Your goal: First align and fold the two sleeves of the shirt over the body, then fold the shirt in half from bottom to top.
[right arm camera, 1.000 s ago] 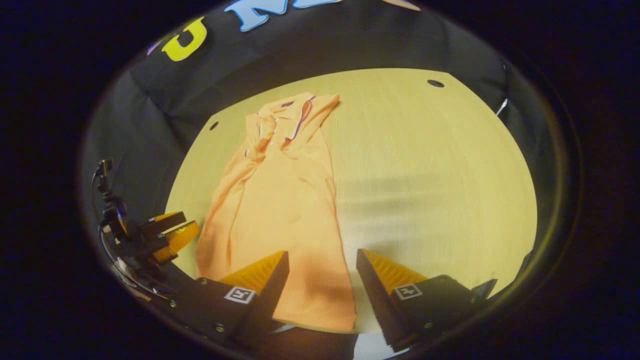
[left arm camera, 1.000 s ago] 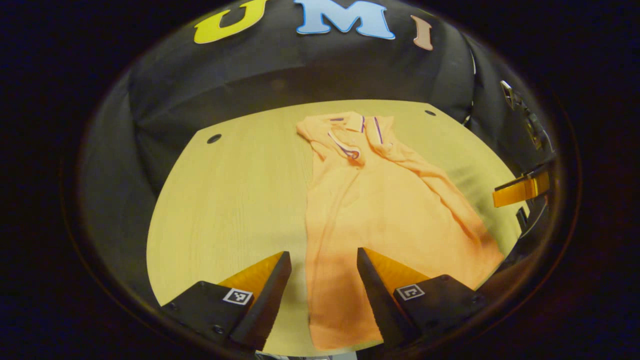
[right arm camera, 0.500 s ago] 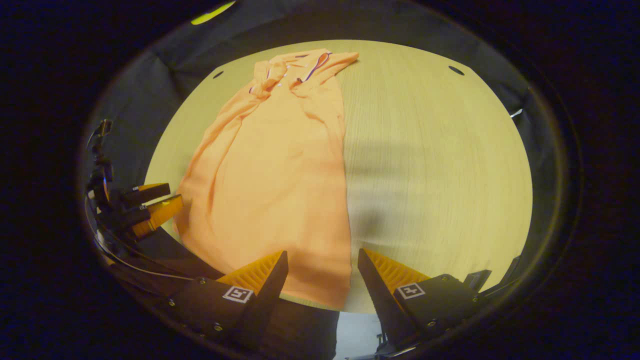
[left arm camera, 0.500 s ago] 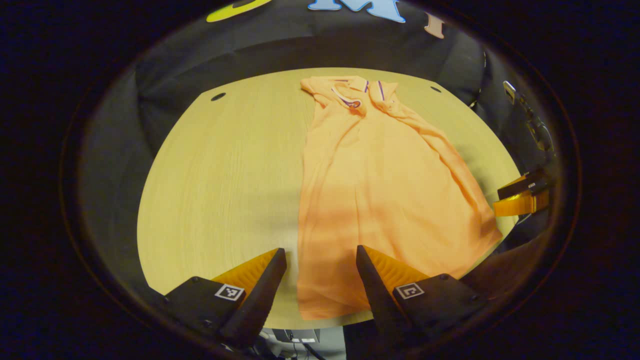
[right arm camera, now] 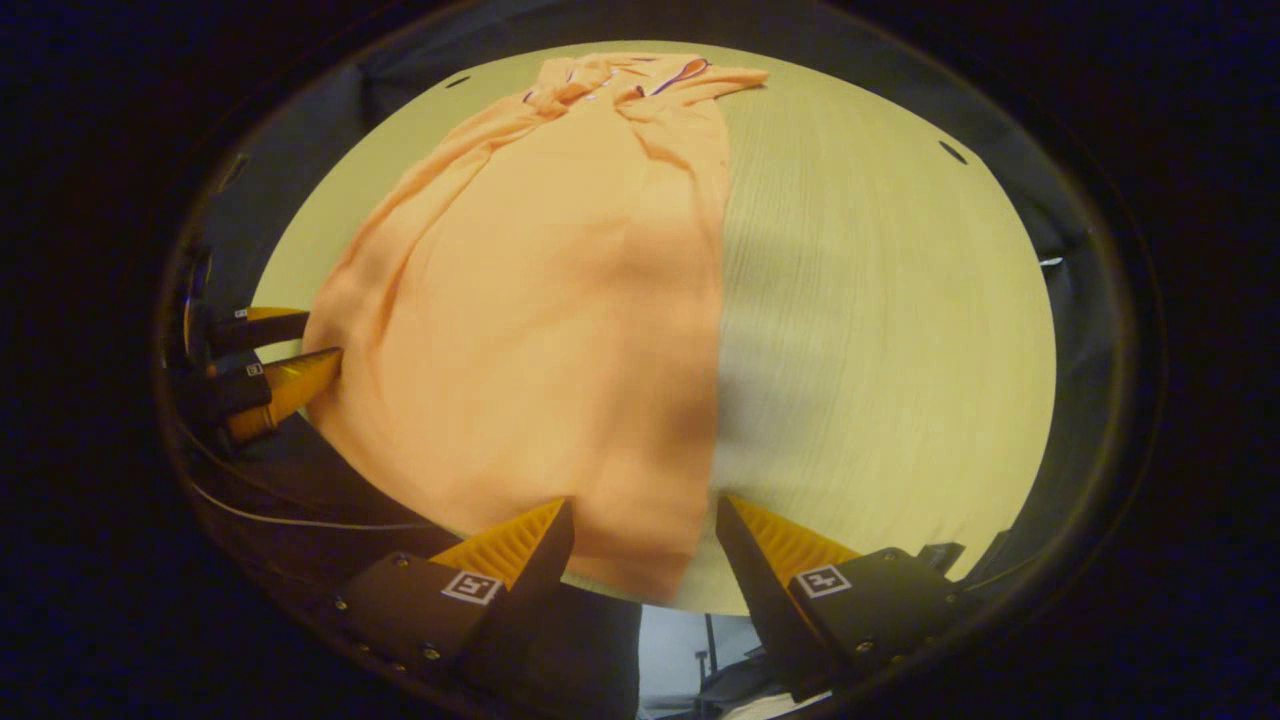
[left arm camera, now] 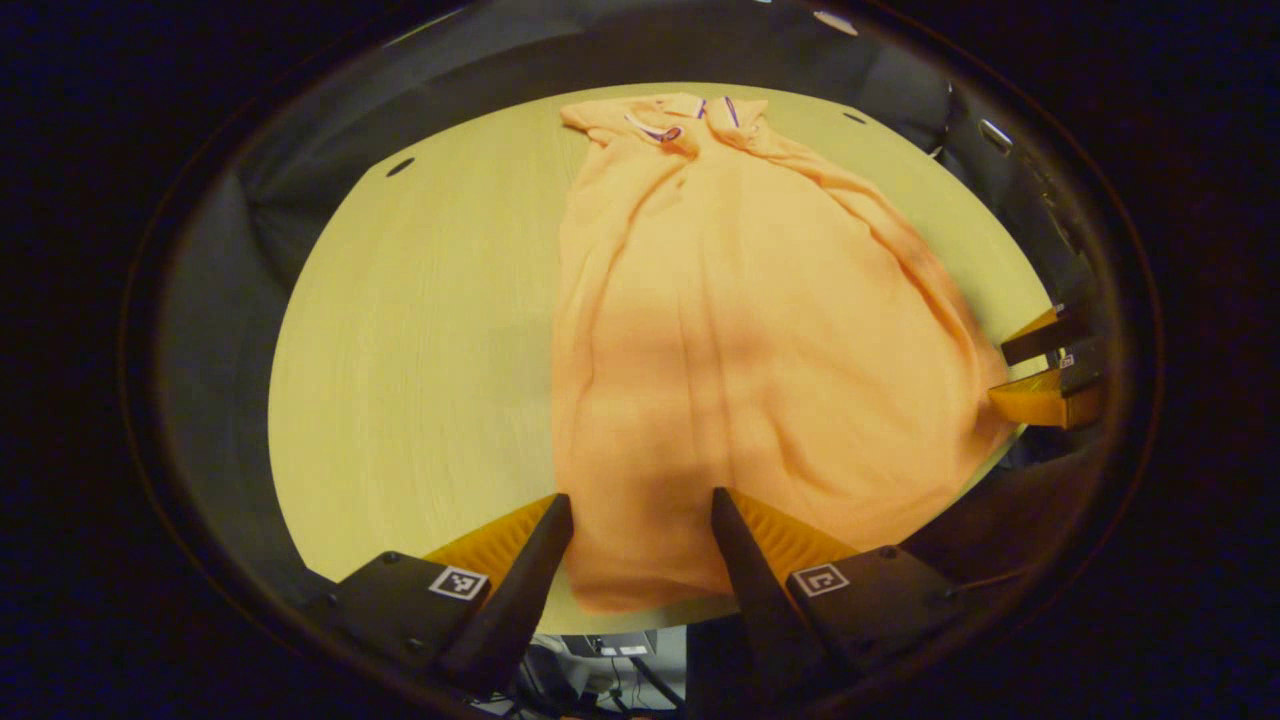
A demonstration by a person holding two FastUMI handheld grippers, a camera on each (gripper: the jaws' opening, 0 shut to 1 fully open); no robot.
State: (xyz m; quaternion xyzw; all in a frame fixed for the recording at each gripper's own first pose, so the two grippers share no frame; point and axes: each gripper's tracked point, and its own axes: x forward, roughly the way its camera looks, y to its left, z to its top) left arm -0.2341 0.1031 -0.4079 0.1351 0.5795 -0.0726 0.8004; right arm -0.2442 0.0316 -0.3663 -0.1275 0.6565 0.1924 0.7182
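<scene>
Both claws (left arm camera: 640, 520) neared the shirt (left arm camera: 740, 330) hem (collar far).

Wooden table (left arm camera: 420, 330) — dark cable holes (left arm camera: 400, 167)

The orange polo shirt (left arm camera: 740, 330) lies flat on the wooden table, sleeves folded over the body, striped collar at the far edge, hem at the near edge.

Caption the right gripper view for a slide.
Open right hand-held gripper poised over shirt hem at the table edge.
</scene>
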